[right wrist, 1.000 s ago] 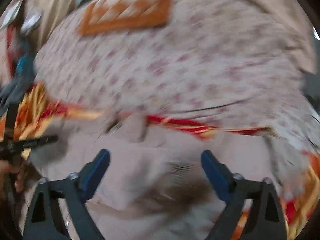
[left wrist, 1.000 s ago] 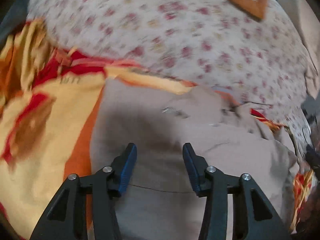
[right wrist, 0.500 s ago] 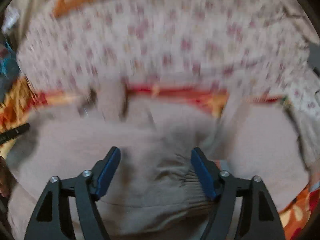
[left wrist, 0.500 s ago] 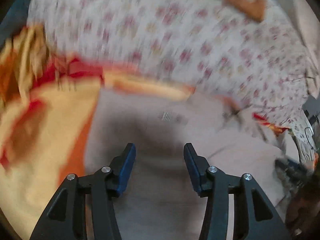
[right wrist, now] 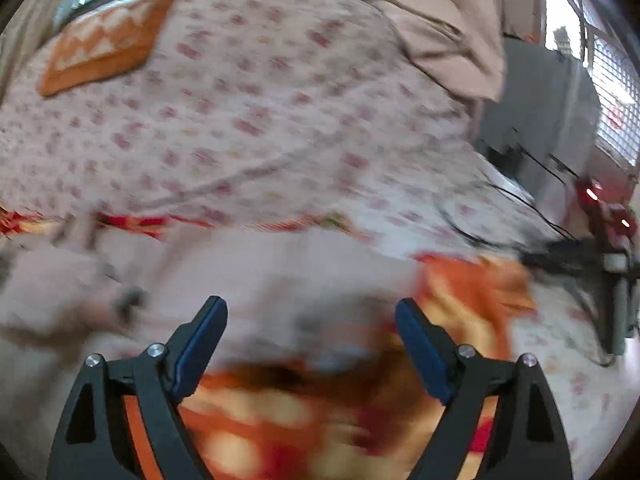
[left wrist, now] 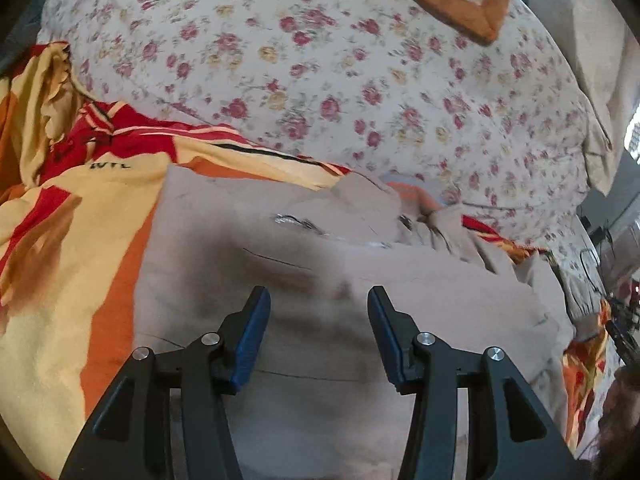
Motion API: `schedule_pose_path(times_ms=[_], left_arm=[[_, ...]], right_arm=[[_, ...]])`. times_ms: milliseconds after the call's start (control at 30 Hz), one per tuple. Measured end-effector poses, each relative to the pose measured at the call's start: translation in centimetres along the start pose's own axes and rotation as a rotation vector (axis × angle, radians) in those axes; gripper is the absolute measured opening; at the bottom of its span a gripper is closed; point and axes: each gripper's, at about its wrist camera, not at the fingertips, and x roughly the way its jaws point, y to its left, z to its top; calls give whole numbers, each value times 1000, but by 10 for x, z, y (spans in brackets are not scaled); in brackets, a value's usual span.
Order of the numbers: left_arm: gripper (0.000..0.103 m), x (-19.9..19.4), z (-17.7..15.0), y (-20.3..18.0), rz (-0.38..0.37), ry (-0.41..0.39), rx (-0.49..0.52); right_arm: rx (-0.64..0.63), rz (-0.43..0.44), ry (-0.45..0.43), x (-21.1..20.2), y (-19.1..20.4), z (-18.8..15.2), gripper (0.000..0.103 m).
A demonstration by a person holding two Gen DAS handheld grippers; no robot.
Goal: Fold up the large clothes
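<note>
Left wrist view: looks forward along left gripper [left wrist: 318, 322], angled down, close over beige garment [left wrist: 320, 272]; fingers frame bottom edge at 6 o'clock. Floral bedsheet [left wrist: 320, 80] fills 12 o'clock, yellow-red blanket [left wrist: 52, 280] at 9 o'clock, orange pillow [left wrist: 452, 4] at 1 o'clock.

Right wrist view: same forward-down aim past right gripper [right wrist: 312, 338], close to bed, heavily blurred. Beige garment [right wrist: 260, 280] from centre to 9 o'clock, floral bedsheet [right wrist: 260, 120] at 12 o'clock, orange pillow [right wrist: 104, 48] at 10 o'clock.

Shared: garment, sheet, pillow.

black grippers [left wrist: 319, 322], blue pads [left wrist: 252, 332], silver screws
</note>
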Motion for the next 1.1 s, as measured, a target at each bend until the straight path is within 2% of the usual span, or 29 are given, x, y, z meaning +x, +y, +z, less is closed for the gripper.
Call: schedule_pose_path(times_ms=[67, 167, 200, 233, 267, 300, 367, 467, 533, 567, 633, 767, 867, 933, 967, 1033, 1100], left_arm=[[41, 2, -3, -3, -2, 11, 9], [41, 6, -6, -3, 2, 27, 10], [41, 6, -7, -2, 4, 27, 7], [41, 6, -6, -1, 4, 25, 4], [41, 5, -6, 0, 6, 22, 0], [41, 4, -5, 2, 10, 15, -6], [41, -1, -4, 6, 21, -3, -25], [41, -6, -2, 12, 23, -20, -53], [41, -10, -1, 15, 31, -30, -60], [41, -12, -1, 17, 34, -35, -63], [41, -15, 1, 19, 39, -39, -70], [41, -18, 3, 29, 52, -37, -89], [41, -18, 3, 36, 57, -31, -106], [41, -18, 4, 40, 57, -30, -117], [41, -18, 4, 41, 56, -30, -121], [41, -19, 4, 42, 53, -30, -129], [41, -19, 4, 39, 44, -30, -127]], right_arm=[[-2, -6, 57, 16, -26, -6, 89], [-19, 52, 89, 35, -34, -4, 86], [-40, 64, 107, 43, -31, -1, 79], [-59, 60, 142, 53, -28, 0, 67], [-59, 79, 217, 64, -23, 1, 19], [-27, 131, 278, 70, -20, 3, 13], [42, 178, 297, 62, -15, 11, 13], [227, 441, 186, 18, -4, 38, 13], [296, 600, 109, -13, 16, 60, 13], [316, 690, 68, -31, 36, 74, 13], [325, 815, 26, -52, 74, 92, 13], [325, 997, 27, -59, 175, 104, 13], [329, 1004, 68, -34, 247, 83, 16], [337, 937, 130, -9, 279, 61, 38], [337, 899, 183, 6, 294, 45, 55], [329, 876, 317, 30, 312, 8, 56], [320, 884, 402, 33, 310, -21, 56]])
